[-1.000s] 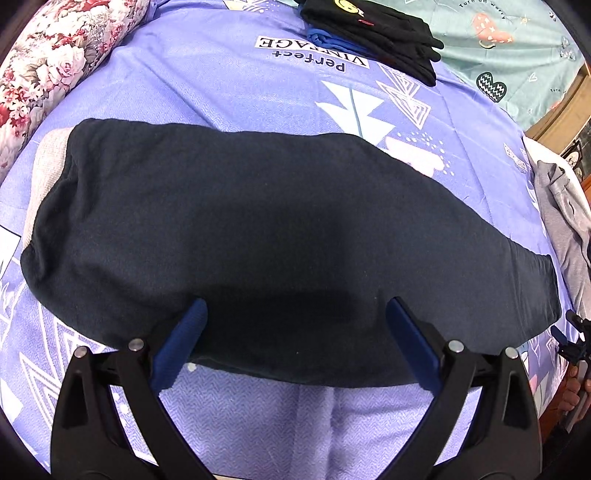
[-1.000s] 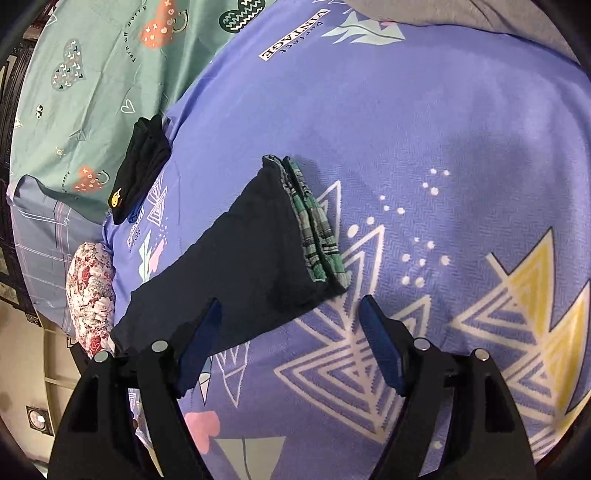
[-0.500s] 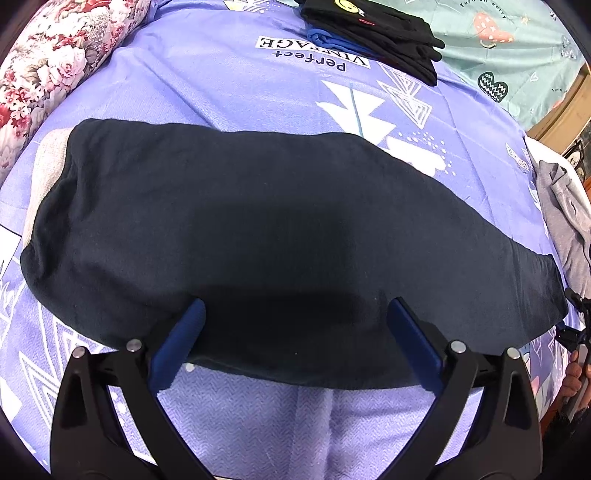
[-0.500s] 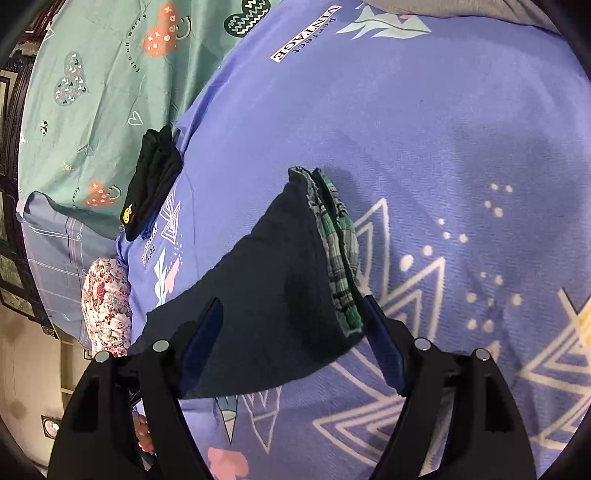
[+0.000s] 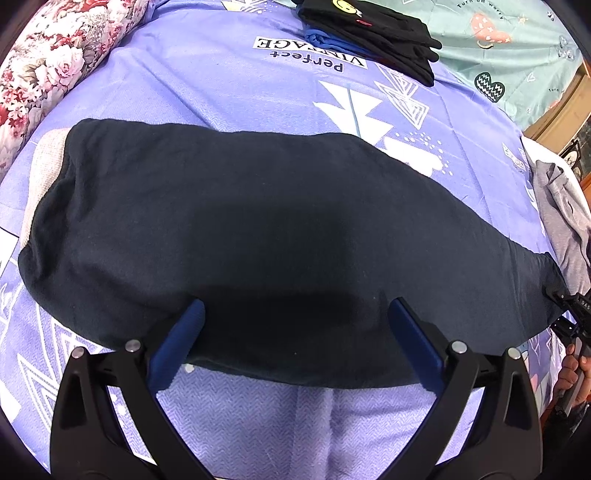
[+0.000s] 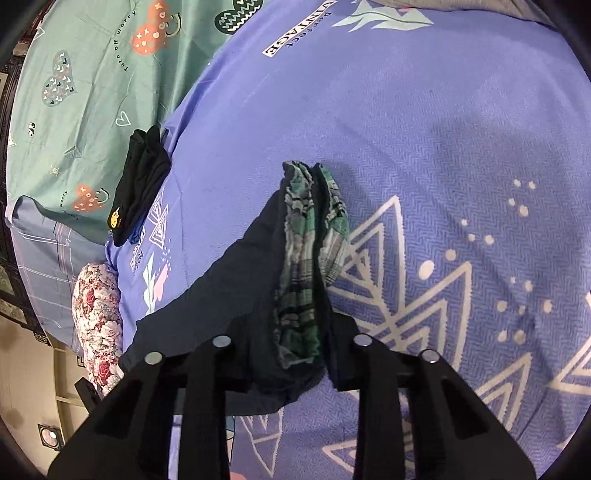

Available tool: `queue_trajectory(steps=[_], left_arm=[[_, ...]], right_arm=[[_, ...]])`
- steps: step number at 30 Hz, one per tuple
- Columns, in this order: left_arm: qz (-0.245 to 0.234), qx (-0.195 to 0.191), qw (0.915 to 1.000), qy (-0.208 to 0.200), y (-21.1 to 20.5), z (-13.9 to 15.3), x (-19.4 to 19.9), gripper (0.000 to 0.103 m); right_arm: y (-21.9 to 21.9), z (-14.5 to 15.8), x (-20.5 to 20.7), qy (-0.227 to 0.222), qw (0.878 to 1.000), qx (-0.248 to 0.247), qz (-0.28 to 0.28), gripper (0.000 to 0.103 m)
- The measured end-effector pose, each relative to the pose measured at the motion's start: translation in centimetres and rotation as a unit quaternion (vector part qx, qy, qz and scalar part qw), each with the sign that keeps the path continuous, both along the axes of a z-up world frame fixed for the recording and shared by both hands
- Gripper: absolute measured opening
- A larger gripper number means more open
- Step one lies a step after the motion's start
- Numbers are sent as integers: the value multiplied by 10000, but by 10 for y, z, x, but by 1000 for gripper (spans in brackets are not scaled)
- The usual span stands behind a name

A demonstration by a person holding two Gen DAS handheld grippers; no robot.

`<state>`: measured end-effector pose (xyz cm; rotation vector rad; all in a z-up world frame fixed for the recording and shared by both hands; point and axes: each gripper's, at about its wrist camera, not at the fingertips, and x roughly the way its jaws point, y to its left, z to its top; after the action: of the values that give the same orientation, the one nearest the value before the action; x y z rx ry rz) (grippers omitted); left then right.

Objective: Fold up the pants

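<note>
Dark navy pants (image 5: 277,229) lie flat across the purple bedsheet (image 5: 207,85), waist at the left, leg ends at the right. My left gripper (image 5: 295,306) hovers open over their near edge, its blue pads (image 5: 177,339) wide apart with nothing pinched. In the right wrist view the leg end (image 6: 240,280) shows its green plaid lining (image 6: 303,258). My right gripper (image 6: 293,332) is closing on that end, and the cloth is bunched up between its jaws, hiding the pads. The right gripper (image 5: 572,314) also shows at the far right of the left wrist view.
A folded stack of black clothes (image 5: 369,33) lies at the far side on the purple sheet. A floral pillow (image 5: 48,62) is at the left, a grey garment (image 5: 565,206) at the right, a teal sheet (image 5: 498,44) beyond. A hand (image 5: 570,365) holds the right gripper.
The right gripper came forward over the pant leg end and its jaws narrowed from wide apart onto the cloth, which has bunched up. The left gripper and the rest of the pants stayed put.
</note>
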<state>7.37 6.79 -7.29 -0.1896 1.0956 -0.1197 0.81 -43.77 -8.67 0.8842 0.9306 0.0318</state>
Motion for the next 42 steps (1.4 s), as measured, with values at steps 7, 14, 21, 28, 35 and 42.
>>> queue_trajectory(steps=[7,14,21,28,35,42], left_arm=[[19,-39,10000,13,0,1,0,101],[77,-215,9997,33,5,5,0,101],[202,-683,9975,-4,22,15,-6,101],[305,-952,9950,33,36,15,-9,101],[307,-1049,9940,-11,47,20,-17,101],[332,-1172,9925,-27,58,18,-21,101]], right_arm=[[-3,8,-8,-162,9998,63,-74,22],[14,31,-5,-360,9992,-169,87,21],[56,75,2,-906,9933,-369,621,21],[133,99,24,-1182,9819,-507,1388,20],[226,79,59,-969,9676,-527,2271,19],[302,49,77,-708,9500,-785,2937,19]])
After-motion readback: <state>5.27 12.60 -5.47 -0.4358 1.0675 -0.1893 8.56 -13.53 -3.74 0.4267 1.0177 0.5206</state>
